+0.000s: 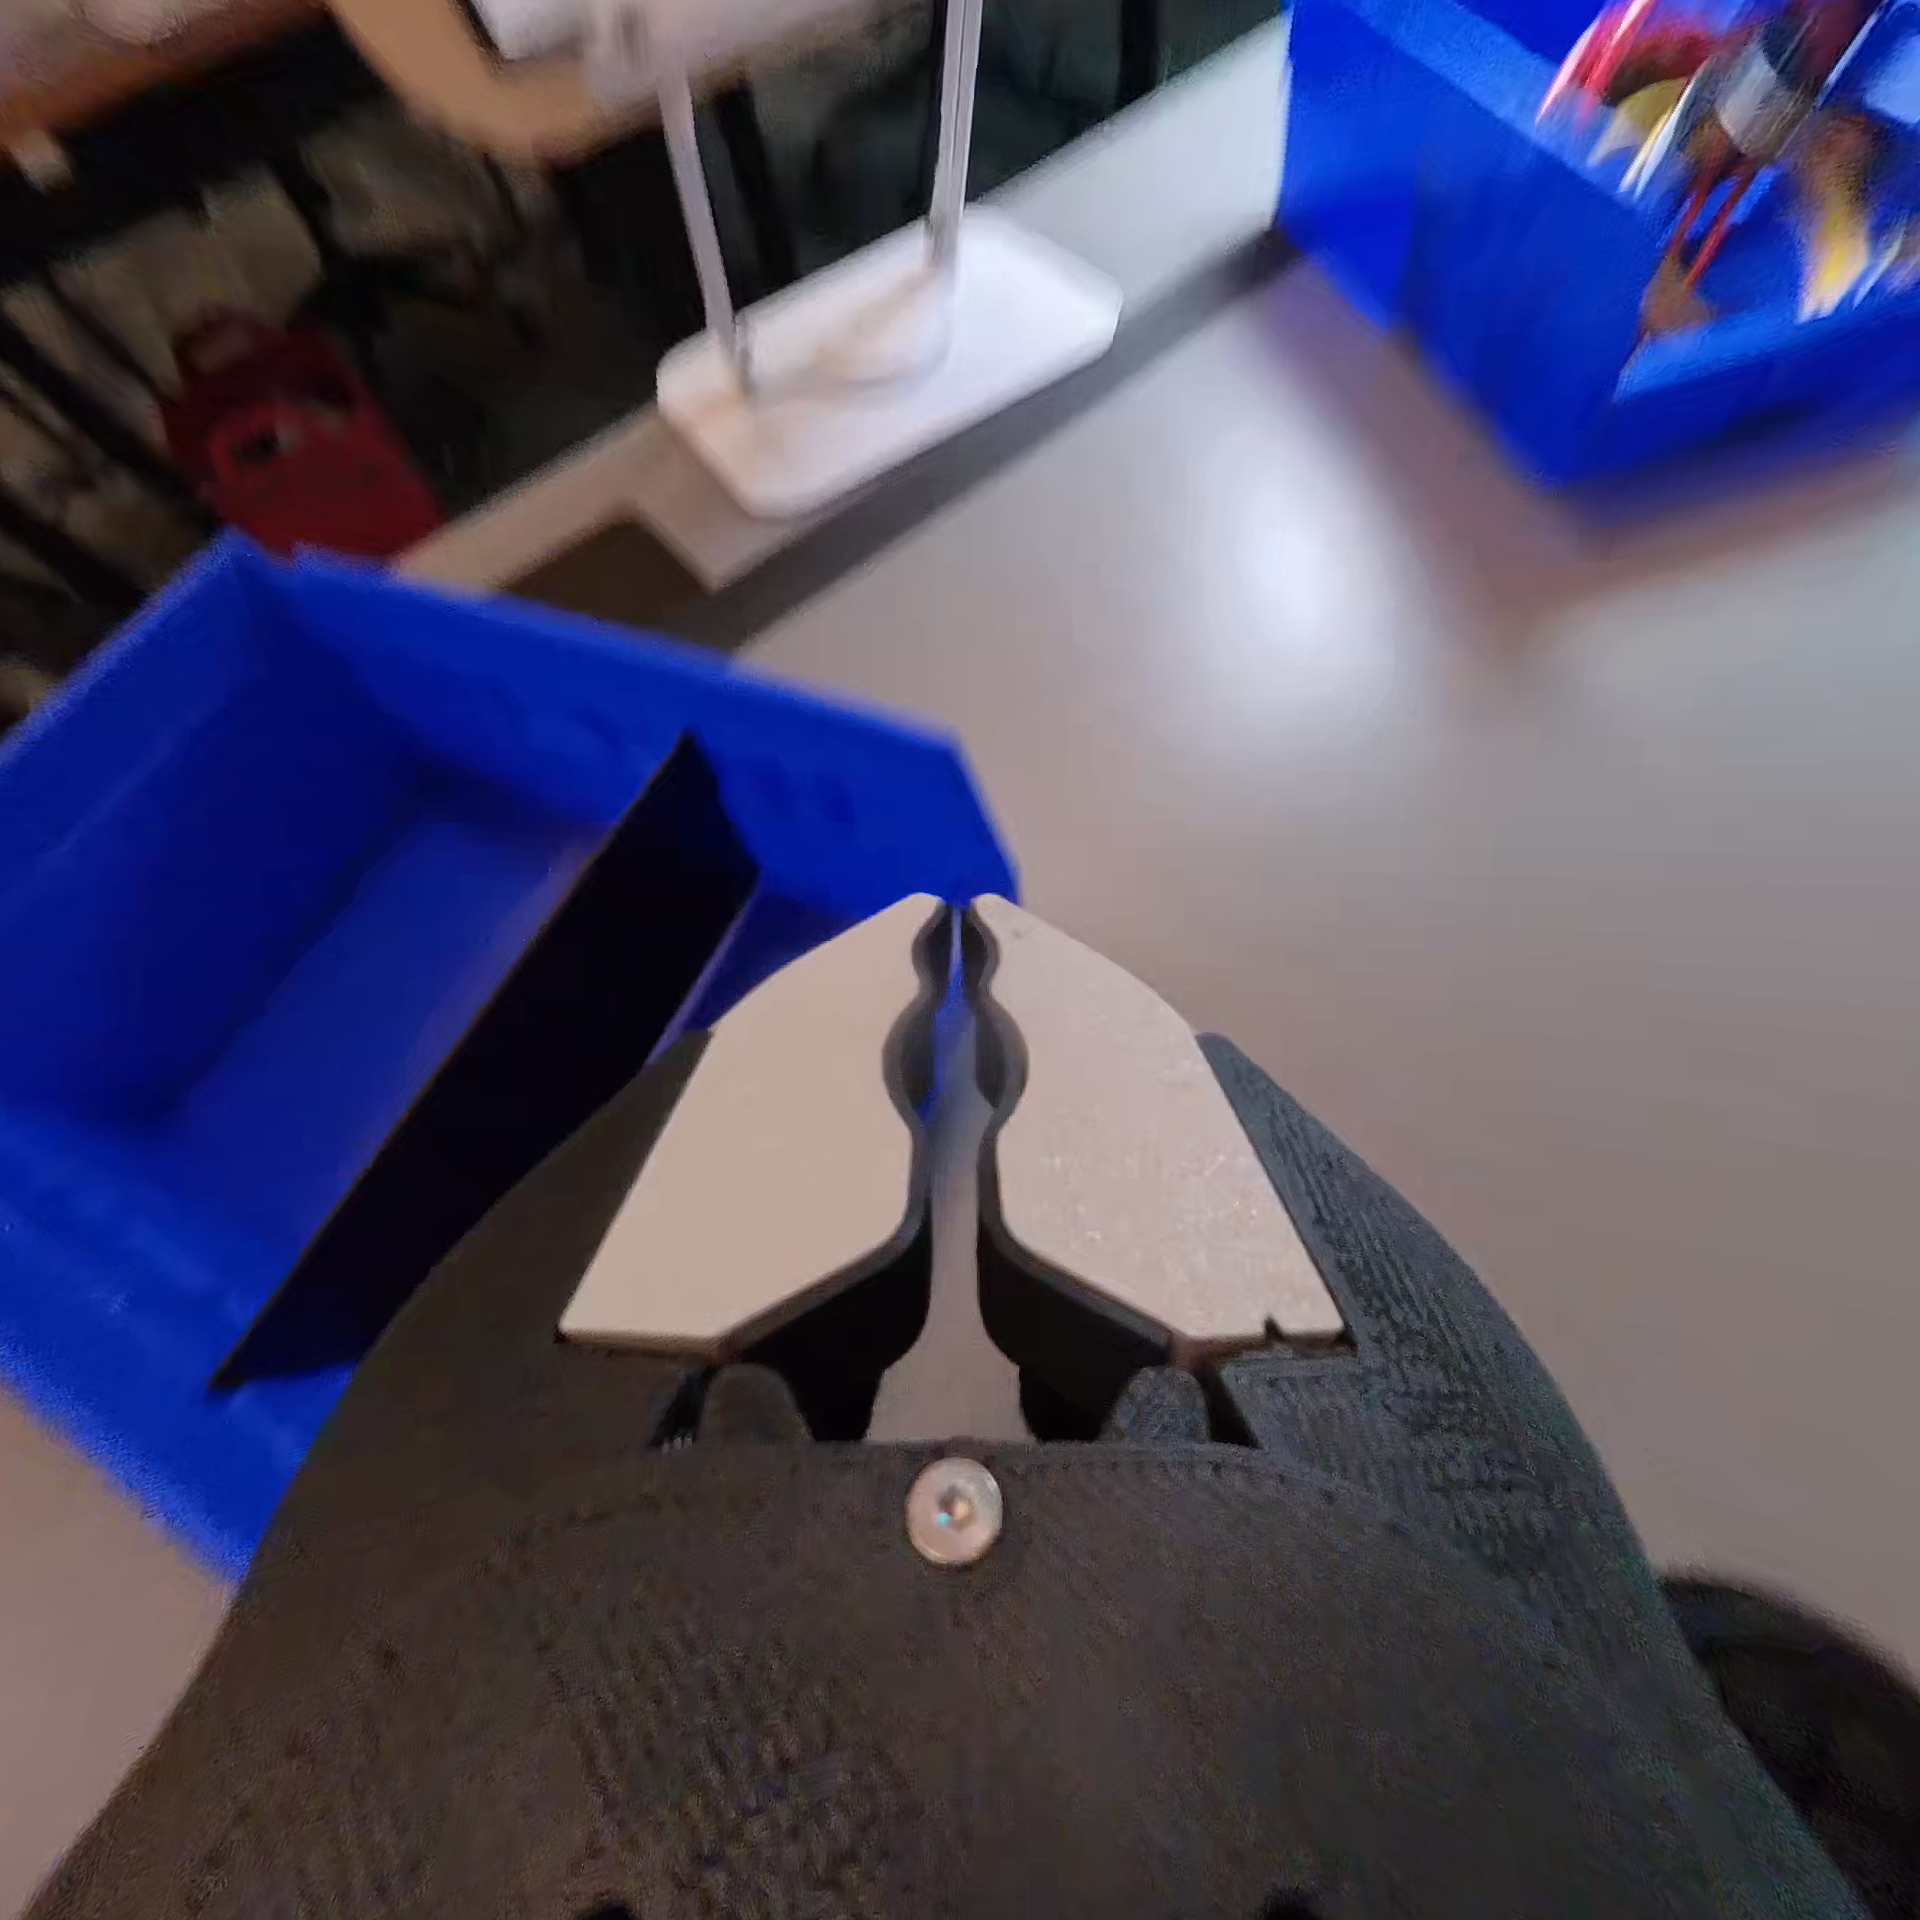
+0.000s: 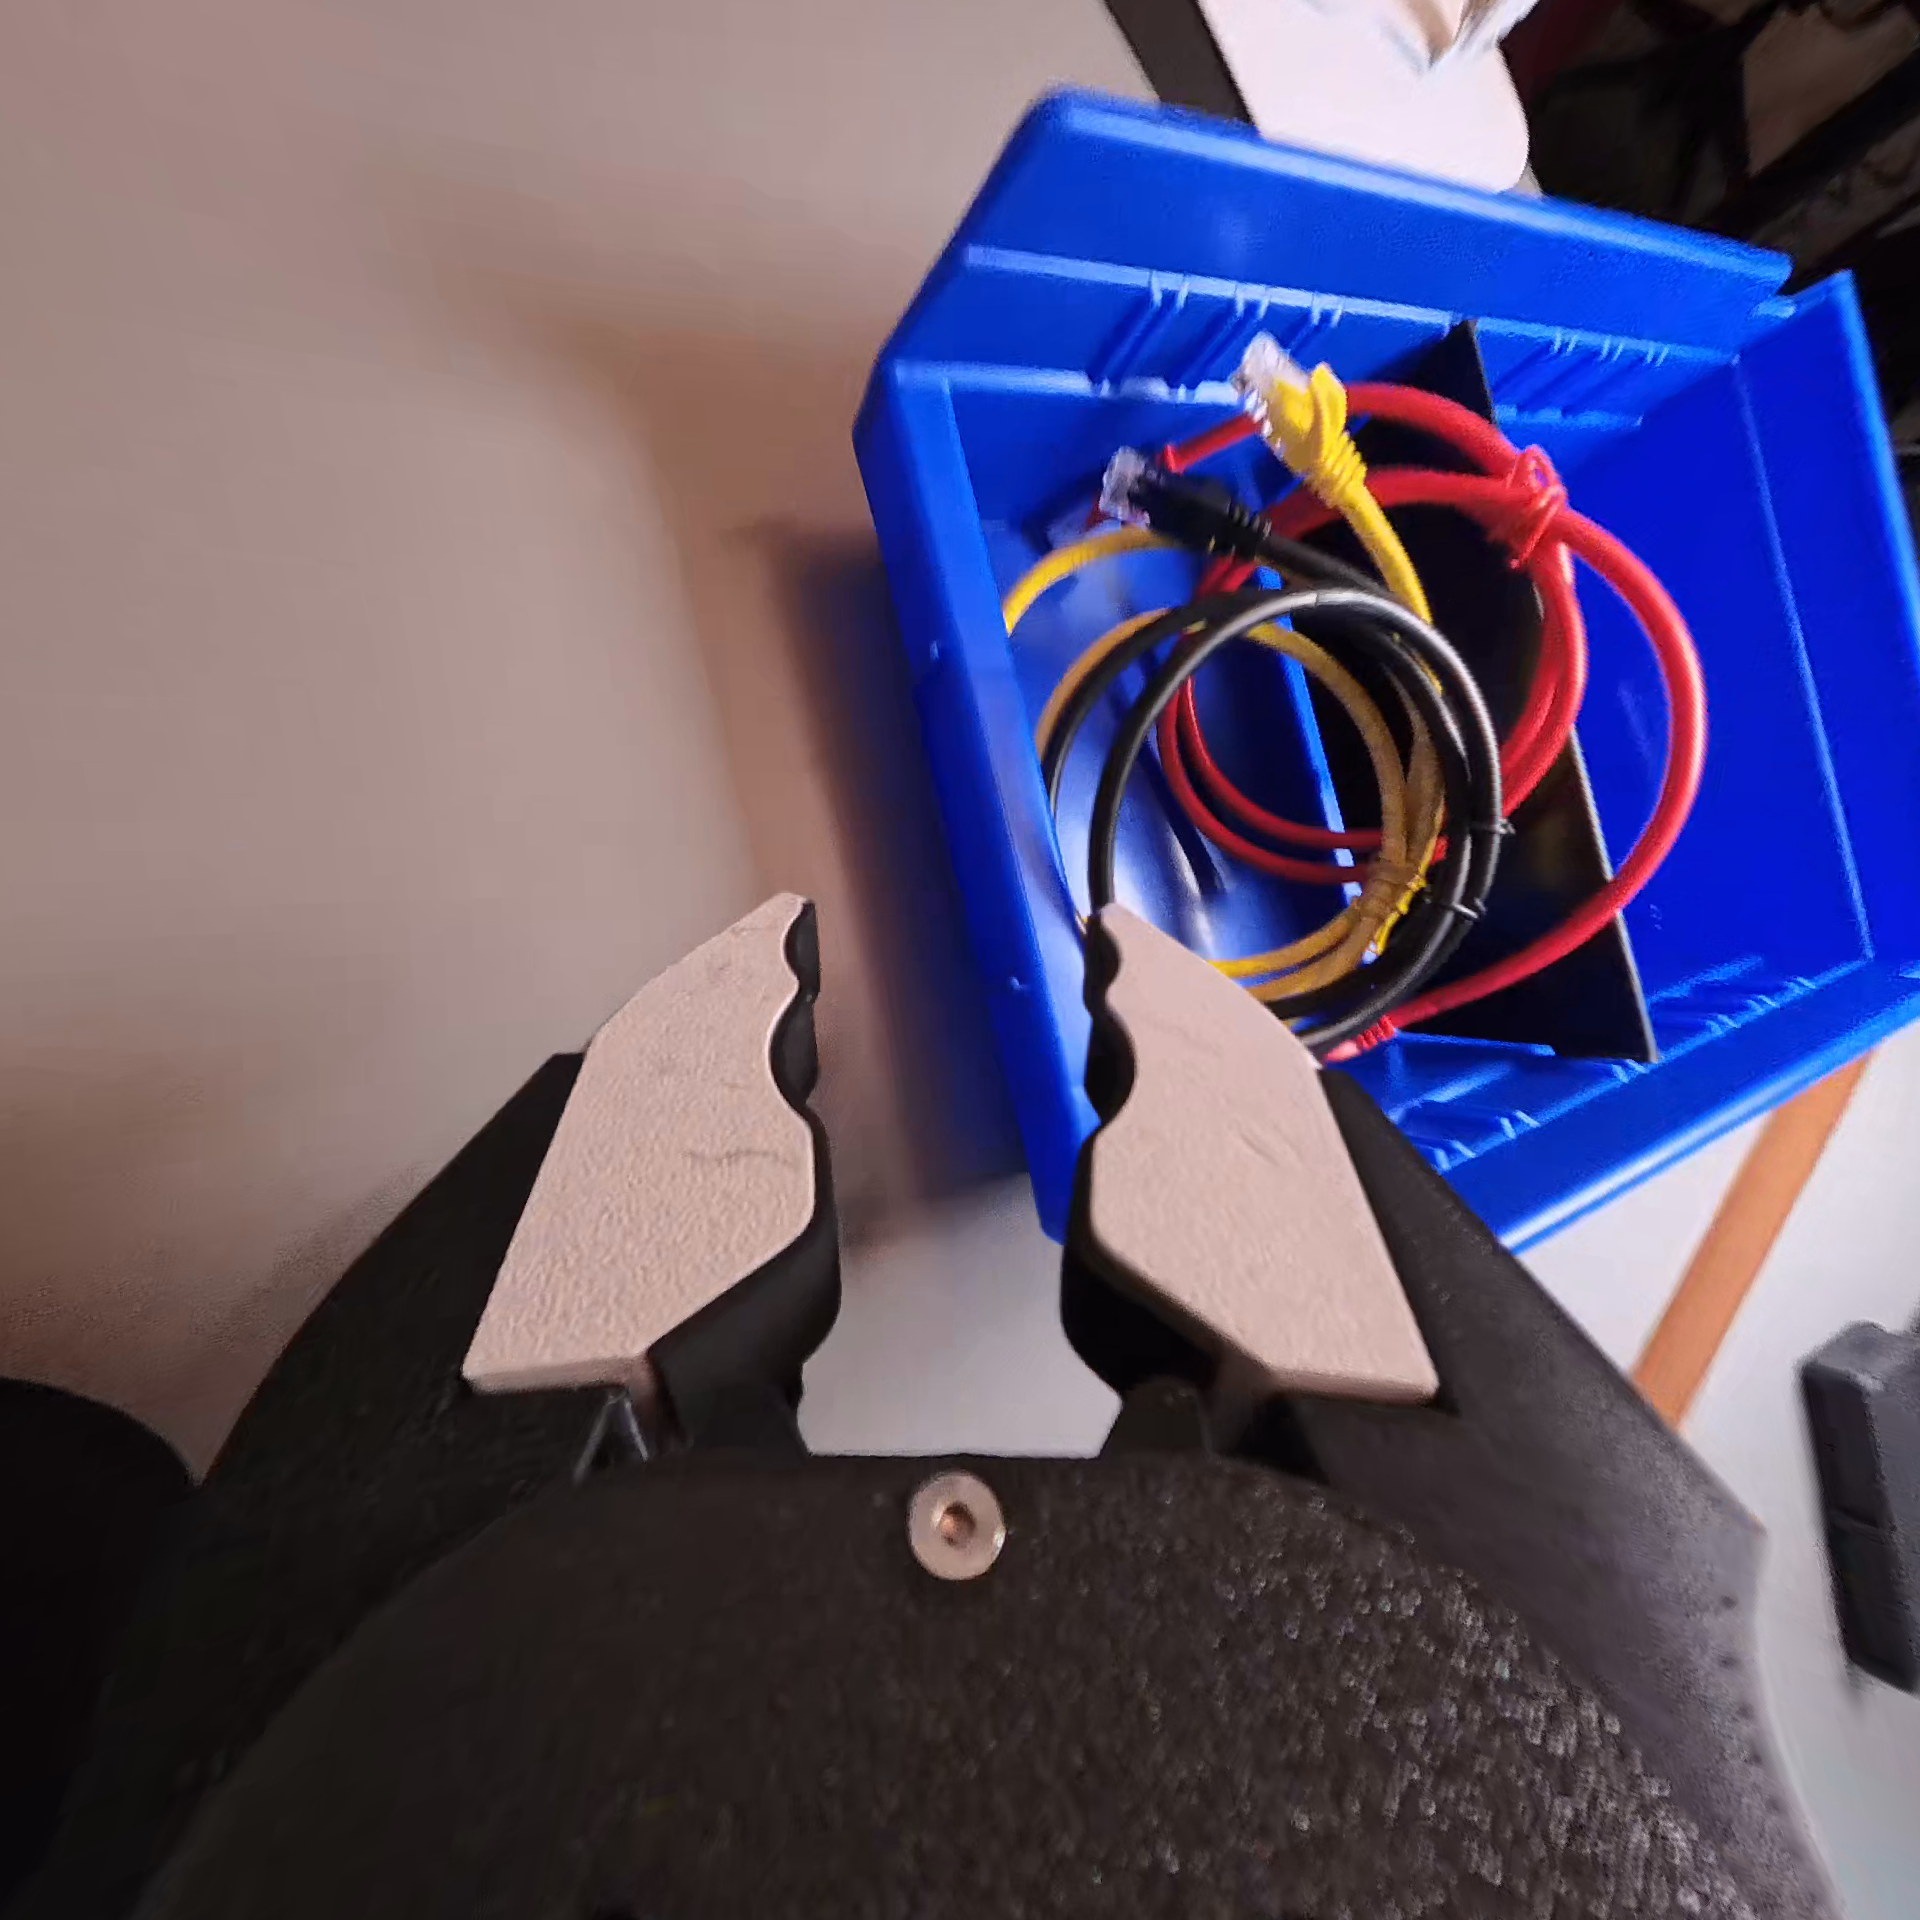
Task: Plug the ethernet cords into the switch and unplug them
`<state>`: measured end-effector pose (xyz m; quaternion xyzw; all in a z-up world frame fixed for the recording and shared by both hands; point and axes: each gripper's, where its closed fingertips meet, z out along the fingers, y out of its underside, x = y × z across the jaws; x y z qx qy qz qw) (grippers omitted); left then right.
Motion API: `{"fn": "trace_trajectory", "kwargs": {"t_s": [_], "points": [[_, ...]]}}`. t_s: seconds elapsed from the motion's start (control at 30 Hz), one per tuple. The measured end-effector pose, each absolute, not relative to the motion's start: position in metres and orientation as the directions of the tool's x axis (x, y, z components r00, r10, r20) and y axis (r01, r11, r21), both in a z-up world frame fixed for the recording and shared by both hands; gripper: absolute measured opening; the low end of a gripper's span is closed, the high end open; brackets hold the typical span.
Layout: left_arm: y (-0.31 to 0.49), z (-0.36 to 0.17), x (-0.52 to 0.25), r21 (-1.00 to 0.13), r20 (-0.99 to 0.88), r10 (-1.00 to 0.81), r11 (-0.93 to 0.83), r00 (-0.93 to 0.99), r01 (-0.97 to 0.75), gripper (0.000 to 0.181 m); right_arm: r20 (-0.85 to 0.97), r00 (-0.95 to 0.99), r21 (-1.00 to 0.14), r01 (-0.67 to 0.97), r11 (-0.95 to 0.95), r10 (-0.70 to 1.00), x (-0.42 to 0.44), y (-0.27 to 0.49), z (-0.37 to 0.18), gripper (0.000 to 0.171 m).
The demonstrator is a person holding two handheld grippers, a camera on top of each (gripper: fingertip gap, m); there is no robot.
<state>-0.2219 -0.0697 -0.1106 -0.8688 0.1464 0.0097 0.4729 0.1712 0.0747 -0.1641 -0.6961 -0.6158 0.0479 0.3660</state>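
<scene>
Blue plastic walls frame the storage bin (image 2: 1808,665) that holds the coiled ethernet cords in the right wrist view: a red cord (image 2: 1621,665) looped widest, a black cord (image 2: 1101,769) and a yellow cord (image 2: 1340,457), their clear plugs pointing toward the bin's far wall, all draped over a black divider panel (image 2: 1558,883) standing inside. The right gripper (image 2: 948,940) hangs above the pale grey tabletop (image 2: 312,520) at the bin's near corner, its grey fingers spread apart with nothing between them, one fingertip overlapping the bin's rim in the picture. In the left wrist view, the left gripper (image 1: 958,914) has its fingers drawn together to a thin slit, empty, above the corner of a second blue plastic bin (image 1: 260,883) with its own black divider (image 1: 540,1039). Farther along the table stands a white flat stand base (image 1: 894,384) with thin metal posts. No switch can be made out in either view, and both are blurred.
</scene>
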Motion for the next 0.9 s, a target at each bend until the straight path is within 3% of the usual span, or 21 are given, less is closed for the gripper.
{"fn": "trace_trajectory", "kwargs": {"t_s": [0.03, 0.13, 0.27, 0.37, 0.47, 0.63, 0.9], "points": [[-0.075, -0.127, -0.232, -0.770, -0.178, -0.245, -0.569, 0.953, -0.290, 0.012, 0.415, 0.217, -0.525, 0.850, 0.037, 0.884, 0.173, 0.079, -0.168, 0.052], [-0.084, -0.168, -0.250, -0.625, -0.222, -0.276, -0.696, 0.935, -0.353, 0.054, 0.456, 0.157, -0.397, 0.917, 0.042, 0.876, 0.172, 0.089, -0.183, 0.059], [-0.082, -0.202, -0.269, -0.417, -0.369, -0.342, -0.770, 0.864, -0.483, 0.071, 0.463, 0.104, -0.276, 0.961, 0.032, 0.880, 0.162, 0.101, -0.201, 0.060], [-0.077, -0.223, -0.281, -0.279, -0.405, -0.417, -0.791, 0.813, -0.545, 0.062, 0.445, 0.073, -0.227, 0.973, 0.033, 0.893, 0.154, 0.105, -0.211, 0.054], [-0.068, -0.228, -0.271, -0.267, -0.405, -0.515, -0.724, 0.755, -0.637, 0.031, 0.495, 0.017, -0.188, 0.978, 0.088, 0.869, 0.150, 0.114, -0.213, 0.030], [-0.056, -0.227, -0.250, -0.244, -0.454, -0.573, -0.657, 0.682, -0.714, 0.030, 0.559, -0.072, -0.127, 0.977, 0.172, 0.826, 0.147, 0.107, -0.212, 0.030], [-0.041, -0.227, -0.151, -0.258, -0.457, -0.755, -0.394, 0.470, -0.882, 0.030, 0.557, -0.225, -0.171, 0.911, 0.376, 0.799, 0.119, 0.028, -0.212, 0.031]]}}
